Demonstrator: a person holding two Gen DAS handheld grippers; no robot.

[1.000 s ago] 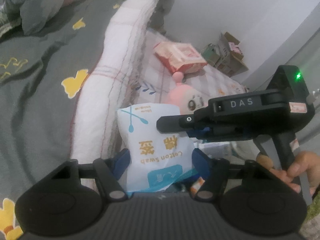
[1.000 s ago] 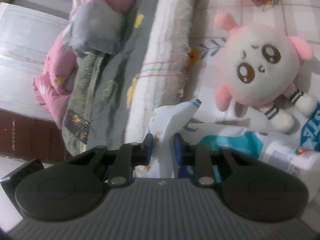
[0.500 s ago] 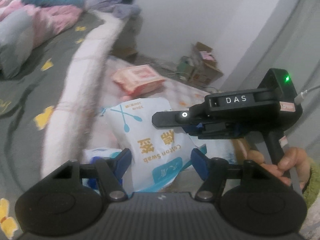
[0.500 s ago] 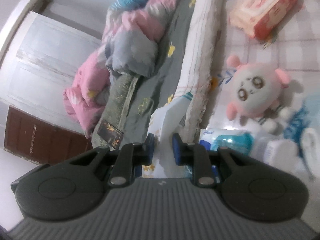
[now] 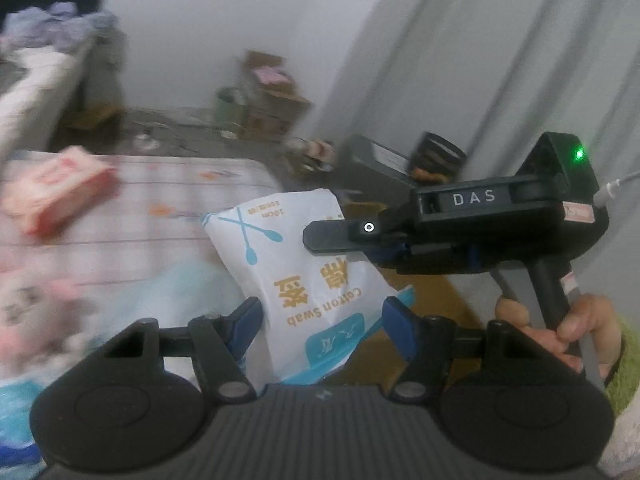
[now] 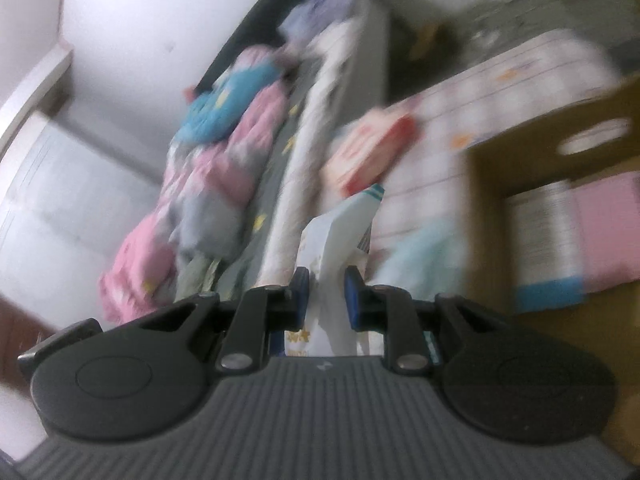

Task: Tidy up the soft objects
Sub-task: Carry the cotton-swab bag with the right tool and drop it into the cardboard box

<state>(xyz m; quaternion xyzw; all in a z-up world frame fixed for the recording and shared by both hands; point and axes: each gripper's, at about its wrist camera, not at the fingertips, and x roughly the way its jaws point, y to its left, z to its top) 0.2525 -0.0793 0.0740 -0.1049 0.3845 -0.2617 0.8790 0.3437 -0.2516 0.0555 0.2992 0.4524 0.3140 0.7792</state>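
The cotton swab bag hangs in the air above the checked bedcover, both tools on it. The left gripper pinches its lower end between blue pads; the right gripper, side-on, is clamped tight on its edge. A cardboard box sits just right.

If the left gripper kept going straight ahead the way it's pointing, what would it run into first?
Most likely the cotton swab bag, which already sits between the left gripper fingers. Just past it, the right gripper pinches the bag's edge, so that would come next. Depth is hard to judge.
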